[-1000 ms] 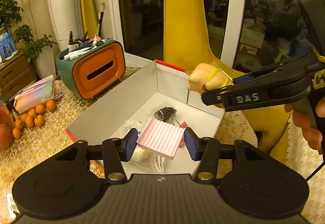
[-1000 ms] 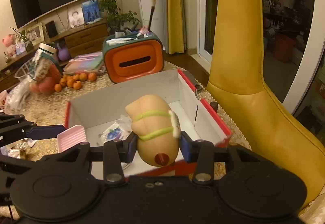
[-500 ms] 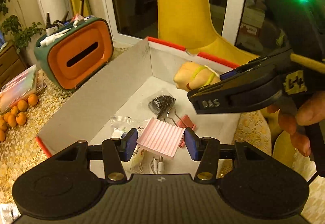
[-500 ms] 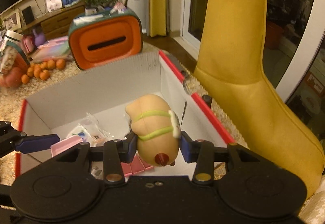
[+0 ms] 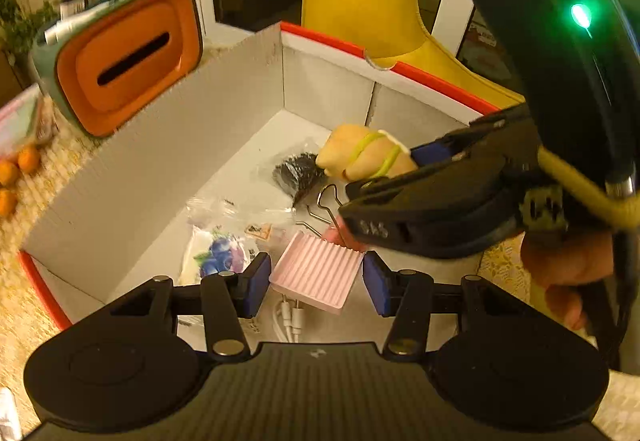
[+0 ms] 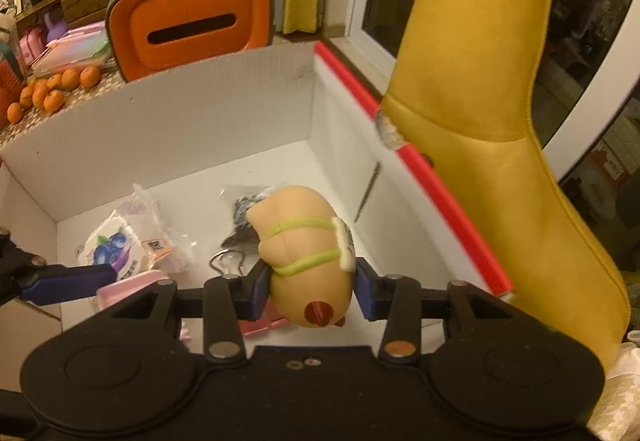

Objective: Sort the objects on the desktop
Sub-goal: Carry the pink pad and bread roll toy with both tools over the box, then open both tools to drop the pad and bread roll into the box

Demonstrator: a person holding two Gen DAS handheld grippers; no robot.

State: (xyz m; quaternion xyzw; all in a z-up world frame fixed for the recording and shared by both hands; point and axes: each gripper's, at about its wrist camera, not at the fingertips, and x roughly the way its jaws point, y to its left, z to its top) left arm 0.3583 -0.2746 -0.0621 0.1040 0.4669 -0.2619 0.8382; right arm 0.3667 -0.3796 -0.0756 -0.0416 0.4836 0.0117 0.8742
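My left gripper [image 5: 316, 283] is shut on a pink ribbed pad [image 5: 316, 275] and holds it low inside the white box with a red rim [image 5: 132, 169]. My right gripper [image 6: 310, 291] is shut on a tan squishy toy with green bands [image 6: 304, 249] and holds it inside the same box [image 6: 200, 121]; the toy also shows in the left wrist view [image 5: 366, 157]. In the box lie a blueberry packet [image 6: 114, 247], a bag of black bits [image 5: 296, 175], a binder clip [image 6: 228, 261] and a white cable [image 5: 290, 321].
An orange and green tissue box [image 6: 192, 21] stands behind the box. Small oranges [image 6: 52, 89] and a pastel case [image 6: 70, 49] lie at the left. A yellow chair [image 6: 480, 81] stands right of the box, by the window.
Both grippers have come down into the box with their loads. The right gripper has moved forward over the box floor, close to the left one.
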